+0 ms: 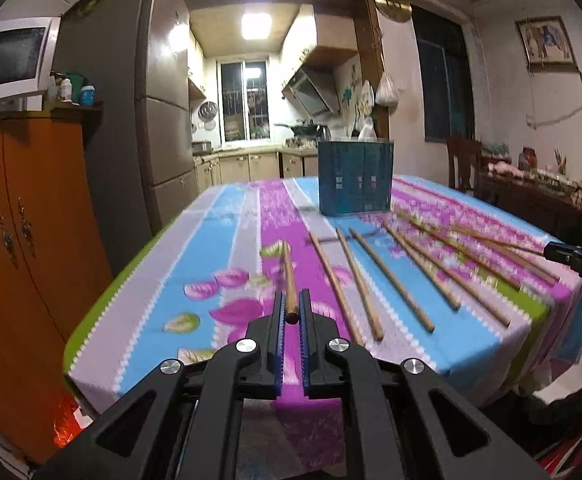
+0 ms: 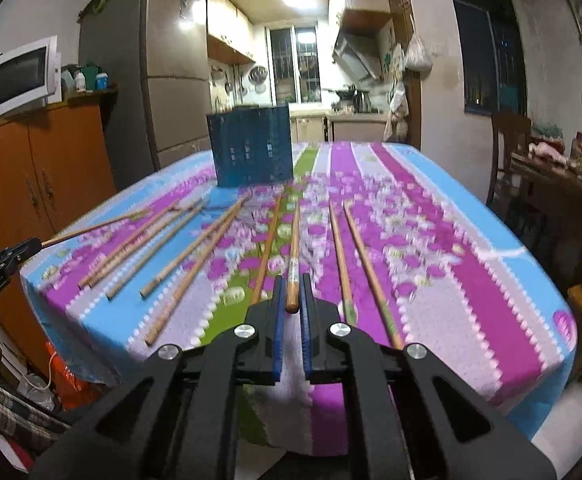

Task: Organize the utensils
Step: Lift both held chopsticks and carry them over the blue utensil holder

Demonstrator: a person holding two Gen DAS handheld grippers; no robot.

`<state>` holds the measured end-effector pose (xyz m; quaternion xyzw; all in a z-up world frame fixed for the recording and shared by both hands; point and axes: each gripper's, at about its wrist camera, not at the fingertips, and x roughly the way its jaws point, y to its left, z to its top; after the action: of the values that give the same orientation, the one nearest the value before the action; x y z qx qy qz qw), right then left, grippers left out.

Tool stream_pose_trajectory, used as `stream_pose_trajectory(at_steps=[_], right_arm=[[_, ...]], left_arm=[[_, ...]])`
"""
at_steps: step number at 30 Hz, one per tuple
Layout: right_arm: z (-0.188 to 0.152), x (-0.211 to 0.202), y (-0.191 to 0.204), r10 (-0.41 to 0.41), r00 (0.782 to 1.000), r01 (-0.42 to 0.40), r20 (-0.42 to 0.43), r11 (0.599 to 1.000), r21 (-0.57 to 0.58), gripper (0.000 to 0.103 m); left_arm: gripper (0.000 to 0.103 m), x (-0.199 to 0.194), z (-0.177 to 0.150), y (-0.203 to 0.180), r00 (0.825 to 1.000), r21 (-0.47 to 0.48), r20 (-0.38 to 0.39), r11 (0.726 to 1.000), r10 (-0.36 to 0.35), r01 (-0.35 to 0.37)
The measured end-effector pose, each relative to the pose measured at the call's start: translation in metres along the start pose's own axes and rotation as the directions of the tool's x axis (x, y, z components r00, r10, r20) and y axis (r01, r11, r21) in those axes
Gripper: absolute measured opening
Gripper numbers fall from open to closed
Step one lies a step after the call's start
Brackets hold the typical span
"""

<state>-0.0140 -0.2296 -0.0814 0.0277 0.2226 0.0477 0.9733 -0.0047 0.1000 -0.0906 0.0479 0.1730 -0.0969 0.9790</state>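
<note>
the left gripper (image 1: 291,312) has its fingers clamped on the near end of one wooden chopstick (image 1: 289,276), which points away over the flowered worktop (image 1: 211,248). the right gripper (image 2: 292,300) grips another chopstick (image 2: 294,248) the same way. loose chopsticks (image 1: 391,276) lie fanned on the cloth between them, near the blue holder (image 1: 355,176) standing upright farther back.
</note>
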Motion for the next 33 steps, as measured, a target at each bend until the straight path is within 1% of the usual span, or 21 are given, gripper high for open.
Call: stream_pose_trajectory(at_steps=[5, 8, 11, 14, 20, 25, 28, 33], right_arm=[[0.029, -0.019, 0.003, -0.005, 0.996, 0.009, 0.090, 0.999, -0.041, 0.005], [0.047, -0.025, 0.002, -0.005, 0.991, 0.013, 0.137, 0.998, -0.055, 0.005], [0.064, -0.029, 0.001, -0.005, 0.984, 0.018, 0.177, 0.997, -0.071, 0.005], [0.078, -0.031, 0.000, 0.002, 0.980, 0.014, 0.199, 0.997, -0.081, 0.005], [0.105, -0.029, -0.002, 0.019, 0.975, 0.007, 0.221, 0.993, -0.117, 0.005], [0.123, -0.024, -0.004, 0.050, 0.974, -0.021, 0.223, 0.991, -0.128, 0.005], [0.132, -0.022, -0.003, 0.063, 0.972, -0.034, 0.227, 0.990, -0.134, 0.005], [0.149, -0.024, -0.002, 0.076, 0.966, -0.038, 0.247, 0.987, -0.155, 0.005]], left_arm=[[0.008, -0.010, 0.028, 0.002, 0.998, -0.021, 0.056, 1.000, 0.004, -0.002], [0.008, -0.012, 0.044, 0.004, 0.997, -0.044, 0.081, 0.999, -0.003, 0.006], [0.008, -0.014, 0.057, 0.006, 0.995, -0.047, 0.097, 0.999, 0.001, 0.003], [0.008, -0.015, 0.075, 0.009, 0.994, -0.047, 0.111, 0.999, 0.005, 0.000], [0.008, -0.017, 0.112, 0.022, 0.990, -0.073, 0.138, 0.997, -0.011, 0.021], [0.008, -0.015, 0.128, 0.024, 0.989, -0.079, 0.141, 0.996, -0.032, 0.043], [0.008, -0.012, 0.136, 0.023, 0.990, -0.076, 0.136, 0.996, -0.031, 0.042], [0.008, -0.013, 0.147, 0.022, 0.988, -0.067, 0.146, 0.996, -0.050, 0.060]])
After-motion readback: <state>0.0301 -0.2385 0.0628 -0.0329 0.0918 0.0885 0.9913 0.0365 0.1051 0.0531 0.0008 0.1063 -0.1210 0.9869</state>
